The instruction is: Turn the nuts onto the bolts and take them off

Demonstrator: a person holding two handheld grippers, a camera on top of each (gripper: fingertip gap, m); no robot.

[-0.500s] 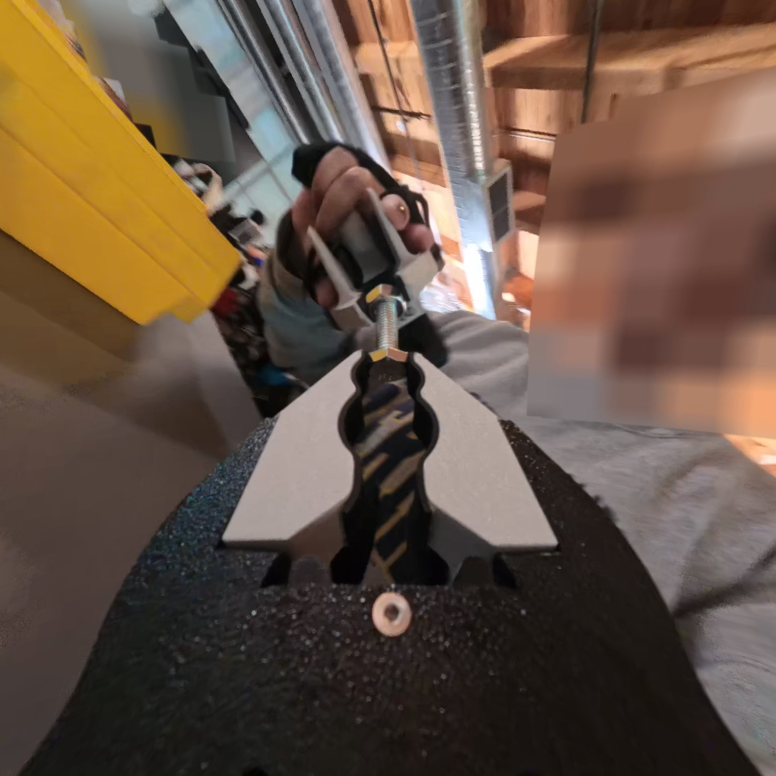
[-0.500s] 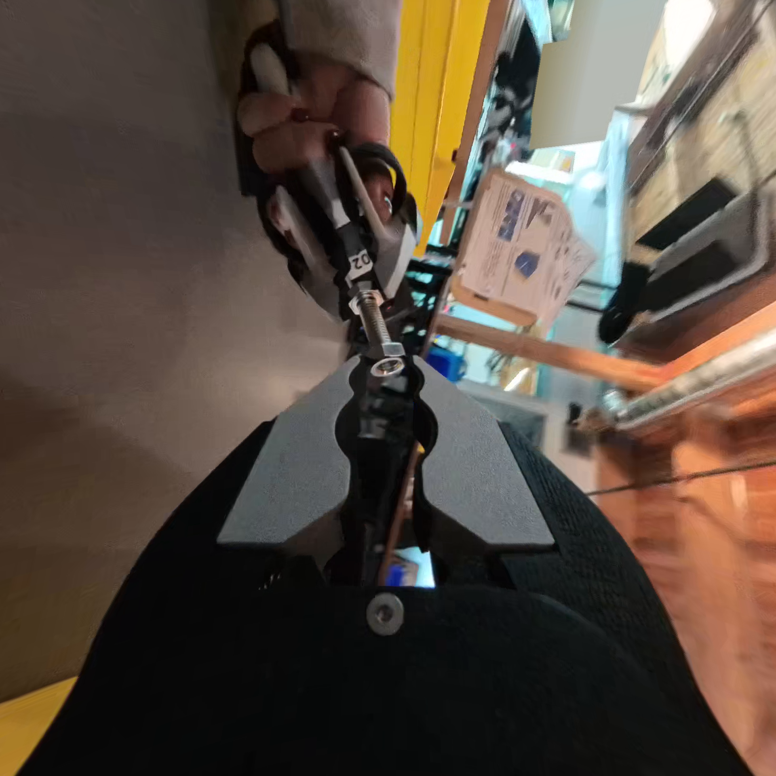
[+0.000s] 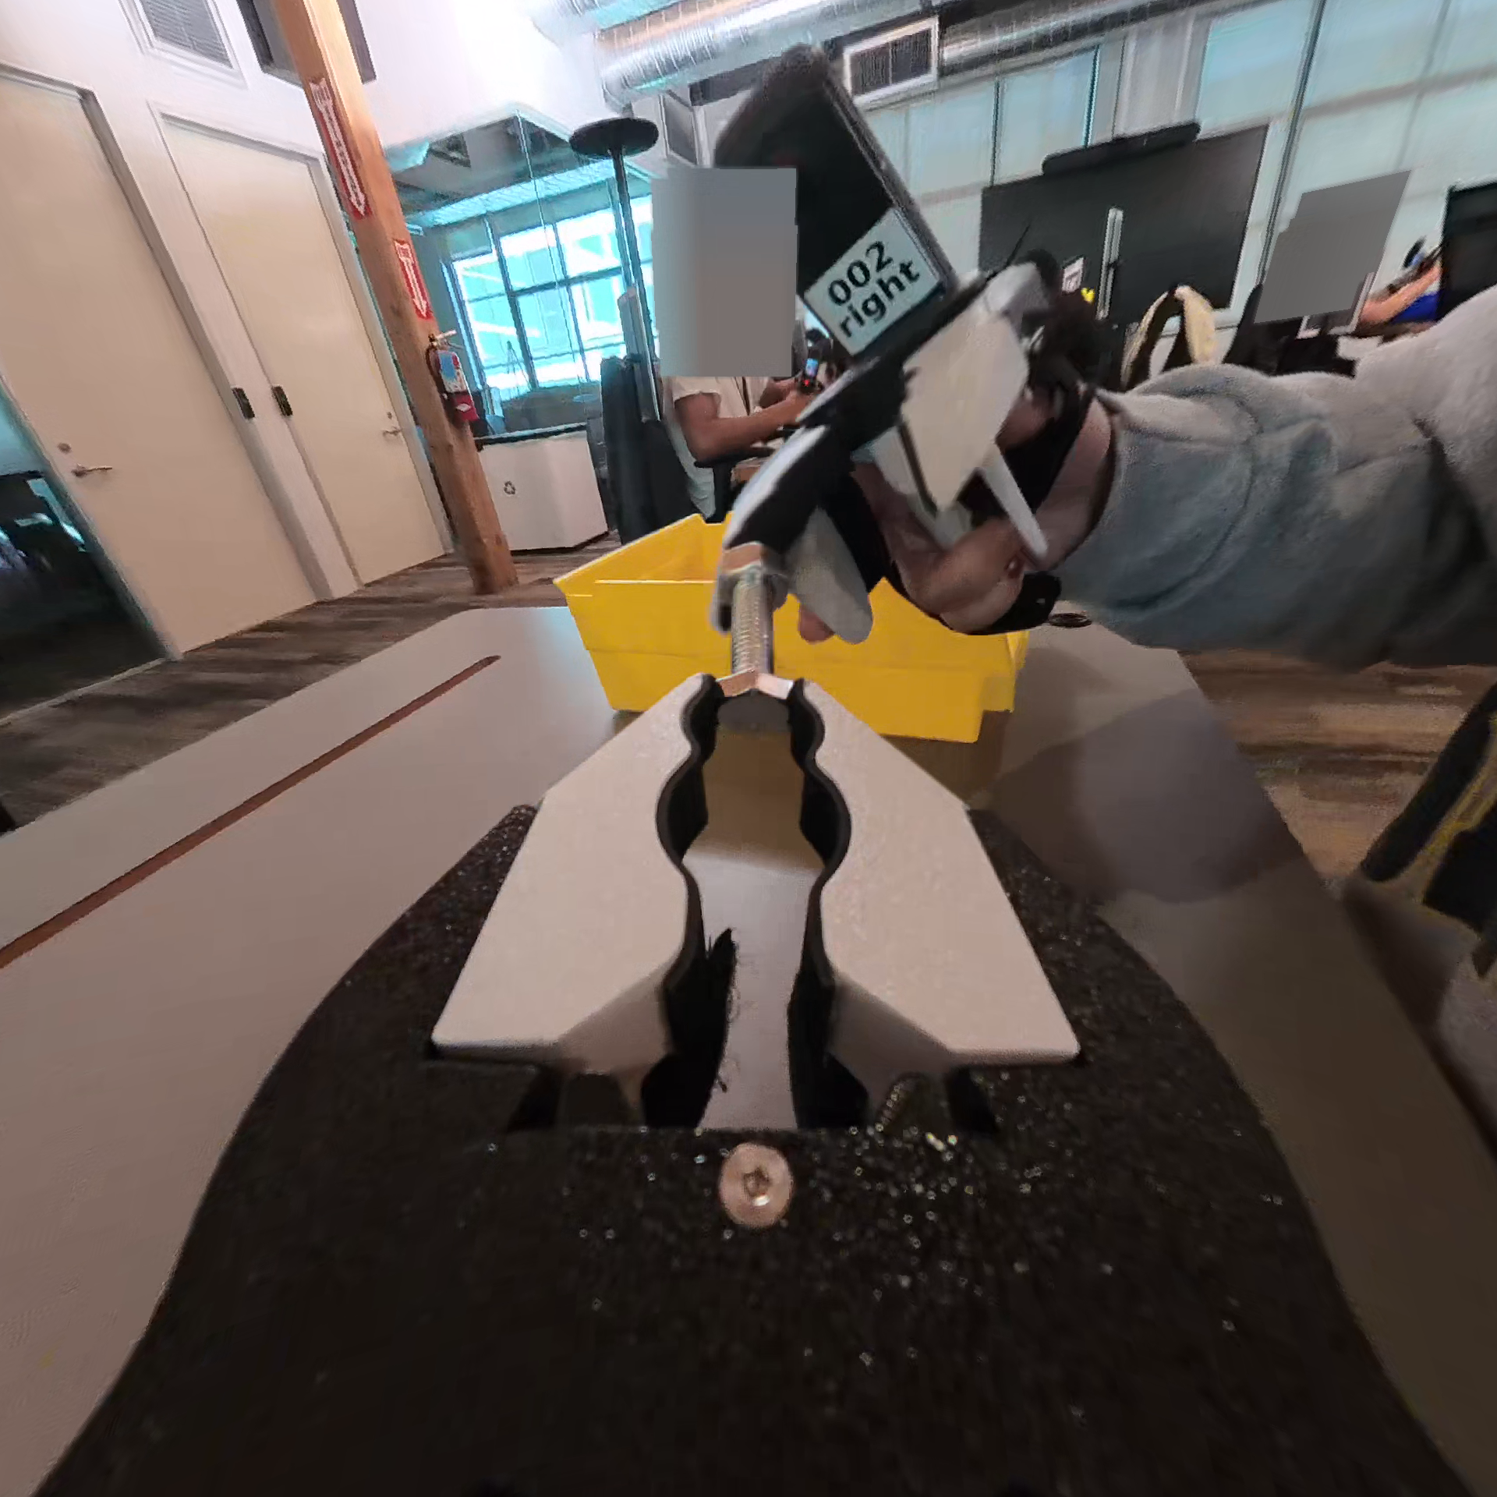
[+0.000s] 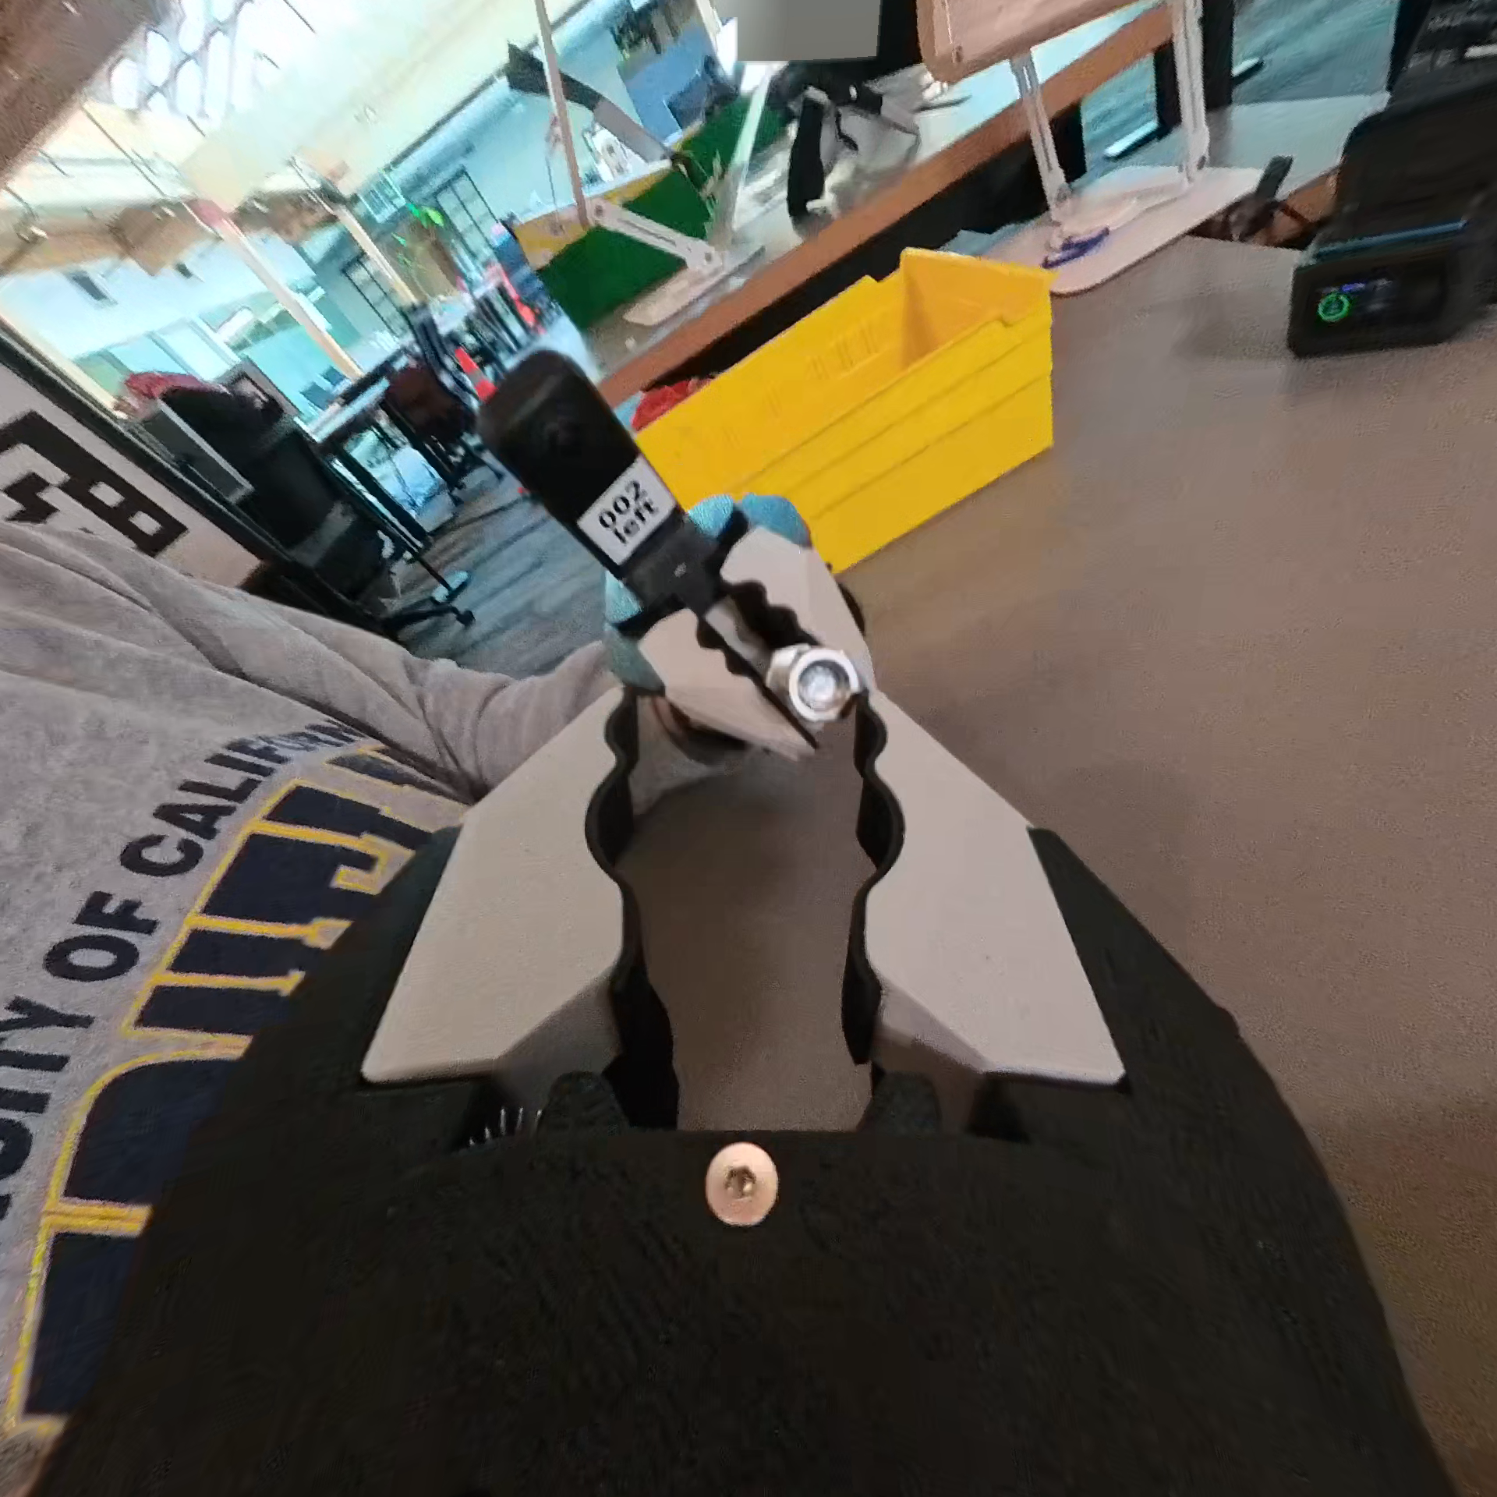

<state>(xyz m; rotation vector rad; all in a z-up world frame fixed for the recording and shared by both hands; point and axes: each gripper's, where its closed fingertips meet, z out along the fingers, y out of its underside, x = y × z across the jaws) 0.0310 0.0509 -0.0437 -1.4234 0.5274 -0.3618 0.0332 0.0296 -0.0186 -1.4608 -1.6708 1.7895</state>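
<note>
- We see the left gripper [image 3: 753, 701] nearest, on the near side of the yellow bin [image 3: 664, 648]. Its two grey fingers are pinched tight on the hex head of a bolt [image 3: 749, 628].
- The bolt rises from those fingertips, leaning slightly left, and stands in front of the bin's near wall, clear of the table [image 3: 324, 810].
- A nut [image 3: 744, 563] sits at the bolt's far end, level with the bin's rim in the left wrist view.
- The right gripper [image 4: 745, 717] reaches in at that nut from the bin's right side. Its fingers are spread wide, with a gap much broader than the nut, so it grips nothing. In the right wrist view, the nut lies close to the tip of the right-hand finger; we cannot tell whether they touch.
- A grey sleeve [image 3: 1256, 518] leads away from the right gripper, passing over the bin's right end.
- The bin rests on the table.
- Beyond the bin, a black box with a green-lit display [image 4: 1377, 283] stands on the same table, off to the bin's right in the right wrist view.
- Behind the bin, a person [image 3: 729, 413] sits at a desk.
</note>
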